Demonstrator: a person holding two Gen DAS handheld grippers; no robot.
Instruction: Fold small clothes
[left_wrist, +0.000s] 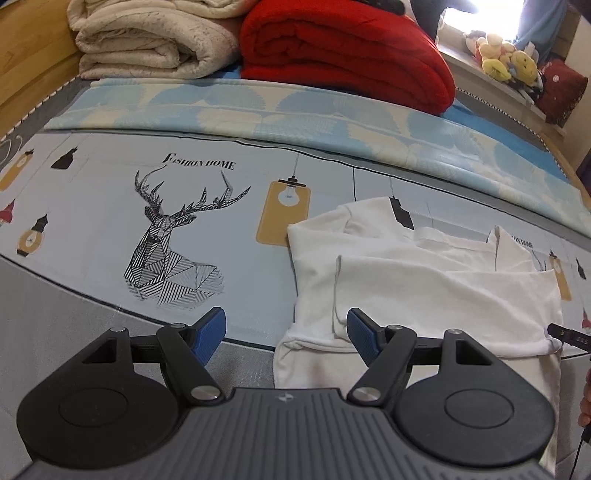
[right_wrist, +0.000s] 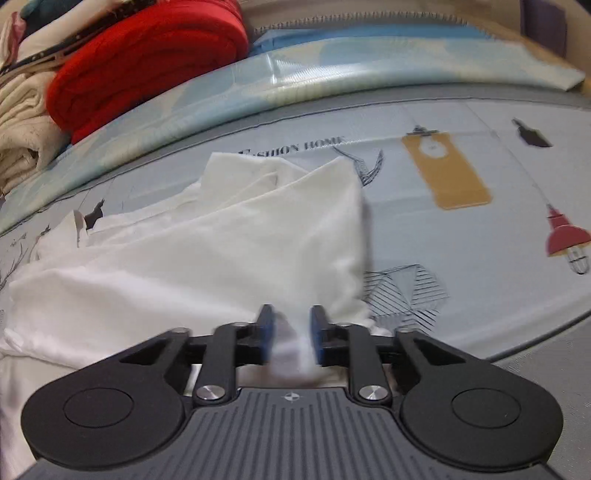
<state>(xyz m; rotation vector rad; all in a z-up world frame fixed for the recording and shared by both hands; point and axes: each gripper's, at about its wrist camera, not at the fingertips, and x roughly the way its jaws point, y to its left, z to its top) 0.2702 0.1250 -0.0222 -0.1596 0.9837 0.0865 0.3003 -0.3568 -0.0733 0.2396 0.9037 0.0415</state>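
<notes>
A small white garment (left_wrist: 424, 291) lies partly folded on the printed bed sheet (left_wrist: 110, 206), right of the deer print. My left gripper (left_wrist: 286, 328) is open wide and empty, with its right finger over the garment's near left edge. In the right wrist view the same white garment (right_wrist: 221, 251) fills the middle. My right gripper (right_wrist: 290, 328) stands with its blue pads narrowly apart around a bunched fold of the garment's near right corner; the view is blurred. The right gripper's tip shows in the left wrist view (left_wrist: 569, 334) at the garment's right edge.
A folded red blanket (left_wrist: 343, 55) and a cream blanket (left_wrist: 147, 40) are stacked at the back of the bed. A light blue patterned mat (left_wrist: 295, 110) lies in front of them. Plush toys (left_wrist: 506, 59) sit on a ledge at the far right. A wooden bed frame (left_wrist: 29, 59) is at the left.
</notes>
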